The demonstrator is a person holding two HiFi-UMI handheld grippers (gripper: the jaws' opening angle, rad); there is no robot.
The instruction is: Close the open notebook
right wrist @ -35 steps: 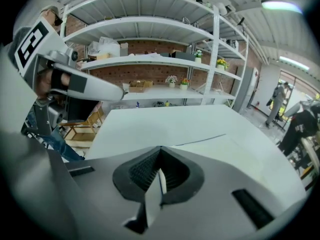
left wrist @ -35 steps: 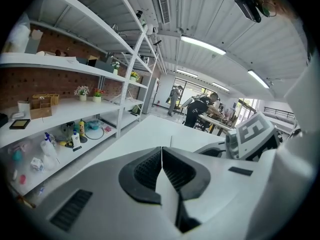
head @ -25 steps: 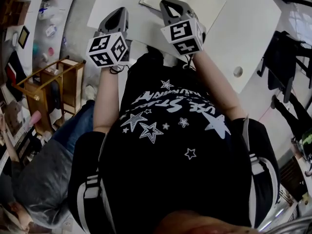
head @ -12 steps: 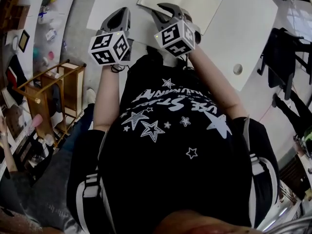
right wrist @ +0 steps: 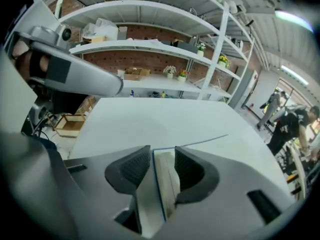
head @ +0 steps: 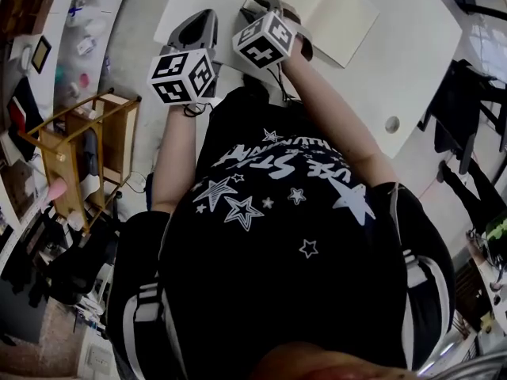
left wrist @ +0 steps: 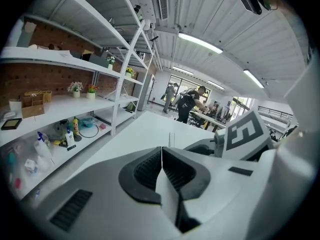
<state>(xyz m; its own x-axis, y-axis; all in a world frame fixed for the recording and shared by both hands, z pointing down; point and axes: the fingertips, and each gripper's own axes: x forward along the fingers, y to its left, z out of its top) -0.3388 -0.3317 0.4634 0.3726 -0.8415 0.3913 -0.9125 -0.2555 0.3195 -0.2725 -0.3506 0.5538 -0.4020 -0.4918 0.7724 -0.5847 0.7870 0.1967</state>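
Note:
The open notebook (head: 321, 8) lies with cream pages up on the white table (head: 388, 62), in the head view at top. My right gripper (head: 265, 8) tips down at the notebook's left edge. Its jaws are opening, and the page stack with a blue cover edge (right wrist: 165, 181) stands between the pads without a visible squeeze. My left gripper (head: 200, 32) hangs just left of it over the table's near edge, jaws shut on nothing (left wrist: 161, 159). The right gripper's marker cube (left wrist: 247, 134) shows beside it.
A wooden stand (head: 79, 149) is on the floor at left. Black chairs (head: 467, 93) stand right of the table, which has a round hole (head: 392, 123). White shelving (right wrist: 150, 44) runs along a brick wall, and people (left wrist: 190, 104) work far off.
My right gripper has swung left and dipped down onto the notebook's left edge, its jaws parting from shut. The left gripper has barely moved.

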